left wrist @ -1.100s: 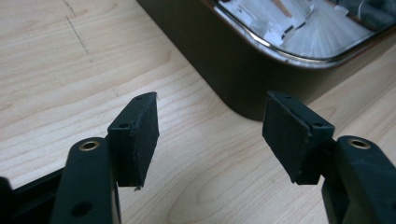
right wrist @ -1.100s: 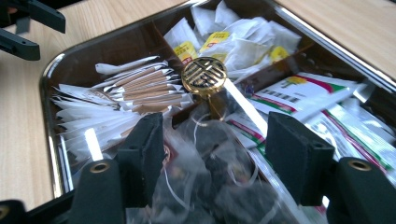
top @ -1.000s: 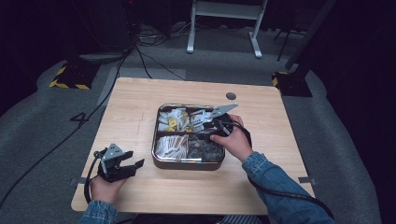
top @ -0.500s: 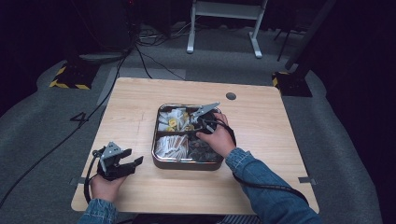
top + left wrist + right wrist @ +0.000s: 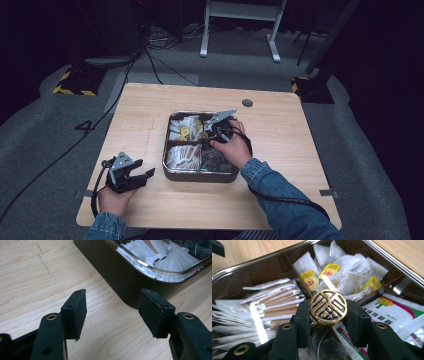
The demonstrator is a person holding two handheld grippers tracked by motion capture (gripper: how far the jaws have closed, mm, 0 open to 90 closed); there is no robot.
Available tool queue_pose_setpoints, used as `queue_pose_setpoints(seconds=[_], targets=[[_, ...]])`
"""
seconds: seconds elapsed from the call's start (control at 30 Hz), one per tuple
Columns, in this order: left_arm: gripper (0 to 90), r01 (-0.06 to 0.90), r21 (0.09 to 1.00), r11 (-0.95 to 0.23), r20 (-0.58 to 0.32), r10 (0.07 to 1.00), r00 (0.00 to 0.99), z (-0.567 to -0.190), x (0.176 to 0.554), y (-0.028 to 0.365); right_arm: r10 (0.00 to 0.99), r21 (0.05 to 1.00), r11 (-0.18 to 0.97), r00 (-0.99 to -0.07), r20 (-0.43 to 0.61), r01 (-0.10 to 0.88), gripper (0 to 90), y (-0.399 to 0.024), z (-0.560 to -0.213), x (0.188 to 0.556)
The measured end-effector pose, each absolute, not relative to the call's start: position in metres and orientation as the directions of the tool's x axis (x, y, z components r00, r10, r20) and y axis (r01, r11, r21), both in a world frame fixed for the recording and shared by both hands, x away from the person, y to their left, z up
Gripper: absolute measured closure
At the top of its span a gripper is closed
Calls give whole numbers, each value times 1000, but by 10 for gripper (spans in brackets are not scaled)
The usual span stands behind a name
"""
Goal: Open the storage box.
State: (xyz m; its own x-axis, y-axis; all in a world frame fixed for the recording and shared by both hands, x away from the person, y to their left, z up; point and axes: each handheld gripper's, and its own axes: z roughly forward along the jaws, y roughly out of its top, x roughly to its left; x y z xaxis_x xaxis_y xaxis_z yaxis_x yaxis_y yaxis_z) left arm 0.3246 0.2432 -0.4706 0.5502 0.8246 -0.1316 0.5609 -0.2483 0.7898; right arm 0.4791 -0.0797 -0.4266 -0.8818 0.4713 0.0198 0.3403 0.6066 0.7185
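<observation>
**Hand-held grippers at a divided metal tray: left idle and open, right closed on a gold medallion**

The left hand-held gripper (image 5: 131,173) is held in the person's left hand (image 5: 114,199) low over the wooden desk (image 5: 280,125), near the desk's front left corner and just left of the tray. In the left gripper view its two black jaws are seen spread wide apart with bare wood between the pads (image 5: 75,312); nothing is gripped. The dark outer wall and rounded near corner of the metal tray (image 5: 130,287) lie just beyond the jaw tips, apart from them.

The tray (image 5: 200,176) stands at the middle of the desk and is divided into compartments. White paper-wrapped sticks (image 5: 274,305) are stacked in the compartment at the left of the right gripper view; white tea bags with yellow tags (image 5: 347,277) are heaped in the compartment beyond it; flat printed sachets (image 5: 392,312) lie in the one at the right.

The right hand-held gripper (image 5: 328,315) is held over the tray's interior by the person's right hand (image 5: 234,149), the denim sleeve (image 5: 280,200) crossing the tray's near right corner. Its jaws are closed in on a round gold medallion (image 5: 328,307) bearing raised dark-edged ornament, one pad pressed against each side of the disc. The medallion is held upright, face toward the camera, above a dark mesh bag (image 5: 324,345) and clear of the tea bags behind it. A small round dark spot (image 5: 247,103) is set in the desk surface beyond the tray.
</observation>
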Motion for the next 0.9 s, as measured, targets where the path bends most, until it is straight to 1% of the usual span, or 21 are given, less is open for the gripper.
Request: queue_pose_setpoints(seconds=[0.33,0.63,0.83,0.9], targets=[[375,551,793,-259,-117,824,555,-470,325,240,476,760,566,-879,14,319,589,-101,-399,476],[370,533,799,-277,-96,817,568,-466,337,233,507,790,521,-861,19,324,589,-141,-381,471],[367,533,798,-281,-94,815,571,-464,338,232,525,797,508,-851,14,327,589,-168,-374,468],[367,537,800,-268,-108,816,568,-463,337,233,531,796,507,-847,13,330,589,-178,-373,467]])
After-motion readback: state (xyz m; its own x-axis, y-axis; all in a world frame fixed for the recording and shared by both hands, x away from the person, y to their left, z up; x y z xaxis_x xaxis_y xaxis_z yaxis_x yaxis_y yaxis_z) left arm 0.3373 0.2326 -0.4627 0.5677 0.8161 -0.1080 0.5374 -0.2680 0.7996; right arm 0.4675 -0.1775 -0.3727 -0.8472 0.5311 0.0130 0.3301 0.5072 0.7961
